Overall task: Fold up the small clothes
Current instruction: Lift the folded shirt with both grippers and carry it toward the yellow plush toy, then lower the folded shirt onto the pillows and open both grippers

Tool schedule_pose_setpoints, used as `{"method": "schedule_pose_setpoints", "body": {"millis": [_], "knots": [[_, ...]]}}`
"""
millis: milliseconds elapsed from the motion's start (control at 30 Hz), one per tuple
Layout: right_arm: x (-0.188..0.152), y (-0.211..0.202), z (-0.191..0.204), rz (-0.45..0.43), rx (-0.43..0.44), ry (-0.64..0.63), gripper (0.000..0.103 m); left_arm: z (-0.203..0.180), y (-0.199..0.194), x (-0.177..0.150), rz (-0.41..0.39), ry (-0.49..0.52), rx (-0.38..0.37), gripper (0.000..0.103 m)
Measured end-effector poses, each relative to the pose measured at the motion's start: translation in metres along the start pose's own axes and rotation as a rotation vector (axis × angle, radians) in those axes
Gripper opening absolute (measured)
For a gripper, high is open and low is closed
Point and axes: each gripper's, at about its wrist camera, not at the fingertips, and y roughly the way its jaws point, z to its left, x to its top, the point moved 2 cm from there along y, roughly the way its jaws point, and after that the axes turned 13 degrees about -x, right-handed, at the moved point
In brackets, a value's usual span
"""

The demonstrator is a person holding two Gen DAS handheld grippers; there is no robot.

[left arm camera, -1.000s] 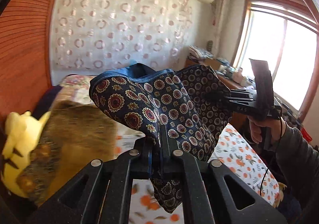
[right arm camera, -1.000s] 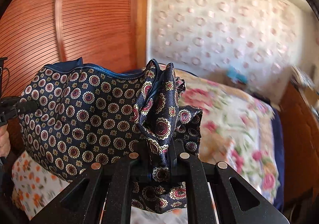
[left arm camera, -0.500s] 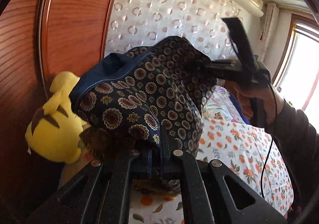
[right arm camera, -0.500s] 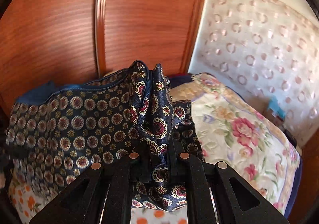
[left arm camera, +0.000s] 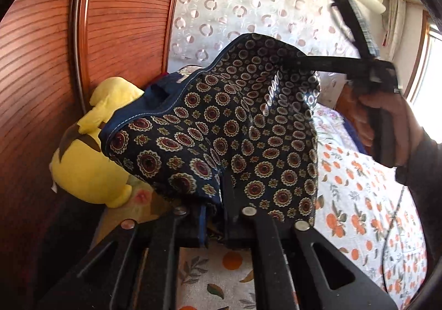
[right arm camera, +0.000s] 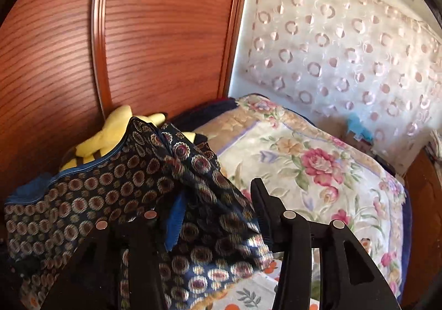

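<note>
A small navy garment (left arm camera: 229, 133) with round medallion print and a blue hem hangs in the air above the bed. My left gripper (left arm camera: 214, 196) is shut on its lower corner. In the left wrist view my right gripper (left arm camera: 292, 61) reaches into the garment's far top edge, held by a hand. In the right wrist view my right gripper (right arm camera: 210, 199) has its jaws spread wide, with the garment (right arm camera: 116, 194) draped loosely across the gap and over the left finger, blurred.
A yellow plush toy (left arm camera: 91, 155) leans against the red-brown wooden wardrobe (left arm camera: 49, 61). An orange-print sheet (left arm camera: 359, 213) covers the bed. A floral quilt (right arm camera: 317, 166) lies behind, by the circle-patterned curtain (right arm camera: 345, 42).
My right gripper's jaws have opened from shut on the garment. Both views have swung left toward the wardrobe and plush toy. The garment has sagged at the right gripper.
</note>
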Motion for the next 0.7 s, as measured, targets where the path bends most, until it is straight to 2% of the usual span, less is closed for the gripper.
{"method": "schedule_pose_setpoints", "body": {"millis": [167, 233, 300, 400, 433, 467, 500, 700], "knots": [[-0.029, -0.017, 0.004, -0.019, 0.054, 0.021, 0.049, -0.006, -0.011, 0.0, 0.006, 0.048, 0.043, 0.028], [-0.044, -0.032, -0.005, -0.026, 0.068, 0.037, 0.049, -0.012, -0.016, 0.001, 0.002, 0.071, 0.05, 0.034], [-0.056, -0.051, -0.012, -0.032, 0.082, 0.06, 0.049, -0.018, -0.021, 0.0, -0.007, 0.089, 0.052, 0.046], [-0.076, -0.086, -0.023, -0.043, 0.088, 0.078, 0.049, -0.032, -0.028, -0.002, -0.014, 0.128, 0.055, 0.053], [-0.082, -0.1, -0.027, -0.046, 0.089, 0.083, 0.049, -0.037, -0.031, -0.003, -0.018, 0.134, 0.046, 0.059], [-0.088, -0.111, -0.03, -0.05, 0.086, 0.086, 0.049, -0.042, -0.034, -0.004, -0.026, 0.136, 0.034, 0.075], [-0.093, -0.121, -0.033, -0.053, 0.082, 0.089, 0.049, -0.048, -0.038, -0.004, -0.041, 0.142, 0.023, 0.082], [-0.13, -0.18, -0.054, -0.083, 0.048, 0.135, 0.05, -0.088, -0.053, -0.01, -0.059, 0.206, -0.005, 0.082]]}}
